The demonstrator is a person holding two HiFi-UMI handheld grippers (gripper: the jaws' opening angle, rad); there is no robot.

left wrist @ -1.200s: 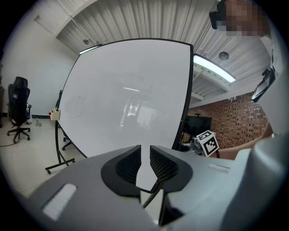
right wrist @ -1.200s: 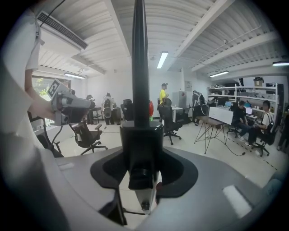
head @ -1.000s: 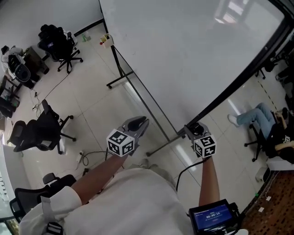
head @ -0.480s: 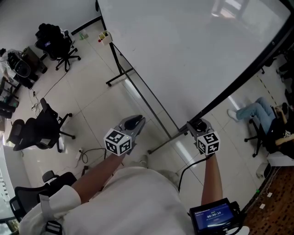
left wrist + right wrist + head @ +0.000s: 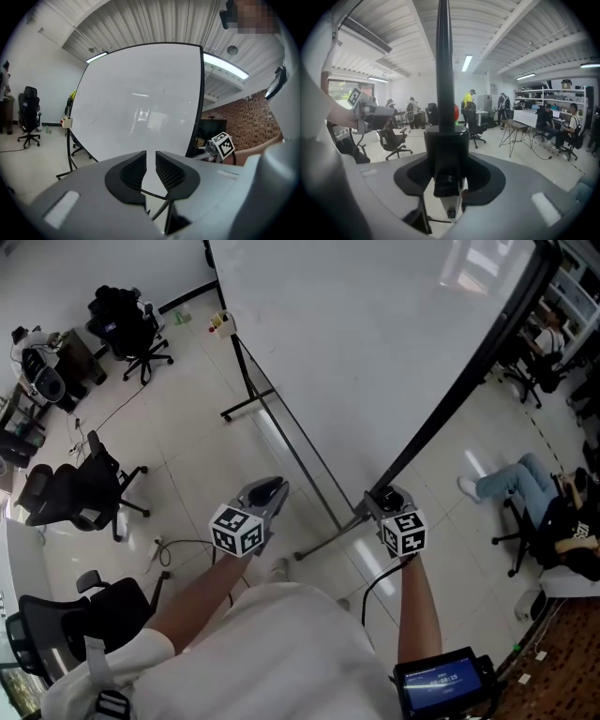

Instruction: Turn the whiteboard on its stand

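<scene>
Pale tile floor (image 5: pixel 187 465) — whiteboard stand (image 5: pixel 246 404) feet on it, black chairs (image 5: pixel 80 493) at left — loose cable (image 5: pixel 173 545) nearby.

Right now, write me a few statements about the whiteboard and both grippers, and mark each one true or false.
1. The right gripper is clamped on the black frame of the whiteboard. True.
2. The left gripper holds a marker. False: nothing is between its jaws.
3. The whiteboard is covered in writing. False: its surface looks blank.
4. A black office chair stands on the floor at the head view's left. True.
</scene>
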